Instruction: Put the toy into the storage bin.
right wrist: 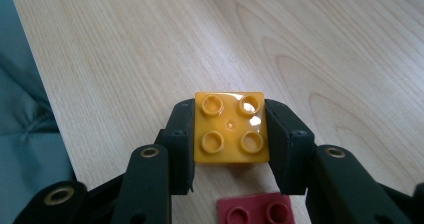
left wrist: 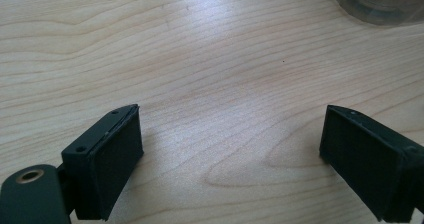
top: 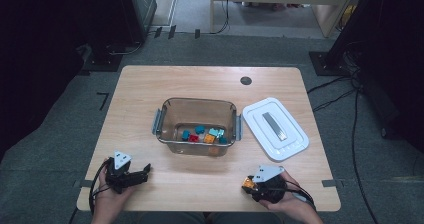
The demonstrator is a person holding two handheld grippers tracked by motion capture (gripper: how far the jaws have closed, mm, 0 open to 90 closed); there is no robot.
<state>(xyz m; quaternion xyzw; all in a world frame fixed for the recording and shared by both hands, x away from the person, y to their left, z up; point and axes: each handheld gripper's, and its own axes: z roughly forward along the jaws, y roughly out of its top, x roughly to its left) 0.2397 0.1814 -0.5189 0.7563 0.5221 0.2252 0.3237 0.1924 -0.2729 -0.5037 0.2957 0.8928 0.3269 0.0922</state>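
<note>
Lab: lone wooden table [top: 150, 89], floor cables [top: 345, 96] (carpeted).

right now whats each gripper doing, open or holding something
Left gripper: open, jaws wide apart over bare table, holding nothing.
Right gripper: shut on an orange four-stud building brick.

Bare table [top: 200, 176] between tools, container [top: 197, 126] and lid [top: 275, 129] beyond

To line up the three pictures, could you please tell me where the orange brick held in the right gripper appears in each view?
High view: orange brick at bottom right, at the right gripper tip.
Left gripper view: not in it.
Right gripper view: brick at centre, clamped between the jaws.
Shared landmark: the wooden table.
</note>
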